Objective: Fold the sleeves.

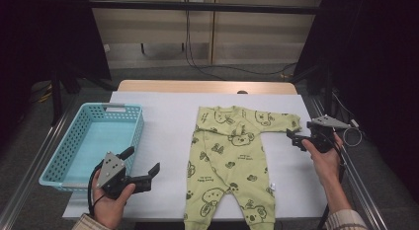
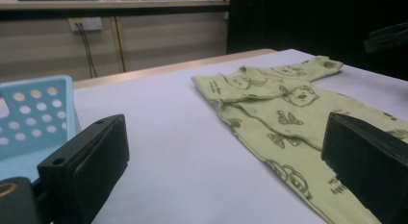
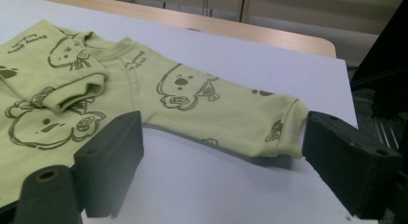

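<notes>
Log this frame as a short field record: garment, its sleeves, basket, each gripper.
garment: green baby romper lying flat on the white table cover
sleeves: one folded across the chest, the other sleeve stretched out sideways
basket: blue basket at the left of the table, nothing visible in it
left gripper: open, between basket and romper, holding nothing
right gripper: open, at the outstretched sleeve's cuff, not gripping it

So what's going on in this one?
A person holds tongs in each hand at a table covered in white. A light green baby romper with bear prints lies flat, one sleeve already folded across its chest. The right tongs stand open by the cuff of the outstretched sleeve, not gripping it. The left tongs hang open between the romper and an empty blue basket.
</notes>
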